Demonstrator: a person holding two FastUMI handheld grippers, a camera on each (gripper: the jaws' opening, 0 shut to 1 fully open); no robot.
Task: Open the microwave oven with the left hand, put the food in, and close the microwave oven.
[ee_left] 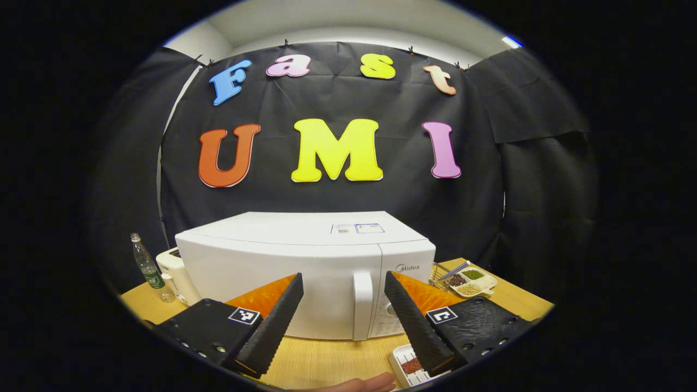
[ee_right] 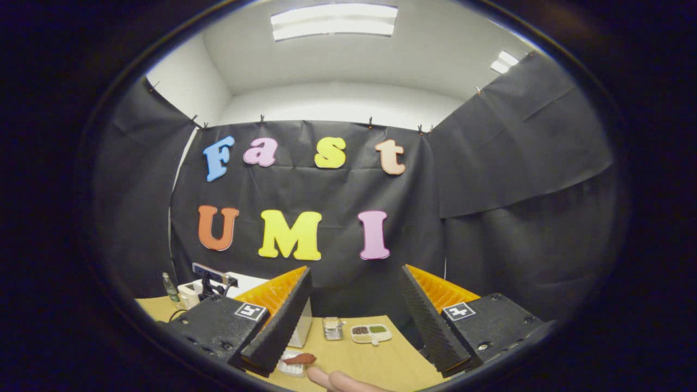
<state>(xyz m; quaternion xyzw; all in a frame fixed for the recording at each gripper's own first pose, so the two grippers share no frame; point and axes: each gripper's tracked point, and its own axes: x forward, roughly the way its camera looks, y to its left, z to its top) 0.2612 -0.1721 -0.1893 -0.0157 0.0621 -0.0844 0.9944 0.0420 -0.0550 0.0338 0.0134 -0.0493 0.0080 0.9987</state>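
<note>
The right finger (ee_left: 416,321) covers part of the food tray (ee_left: 405,363), cut off below; in the right gripper view the left finger (ee_right: 280,321) hides most of the microwave (ee_right: 303,329)

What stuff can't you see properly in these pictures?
- Inside the microwave, left gripper view: its door is shut and the front is plain white.
- Food tray, left gripper view: partly behind a gripper finger and cut off at the bottom edge.
- Divided dish, right gripper view: too small to tell what fills it.
- The hand, right gripper view: cut off at the bottom edge.
</note>
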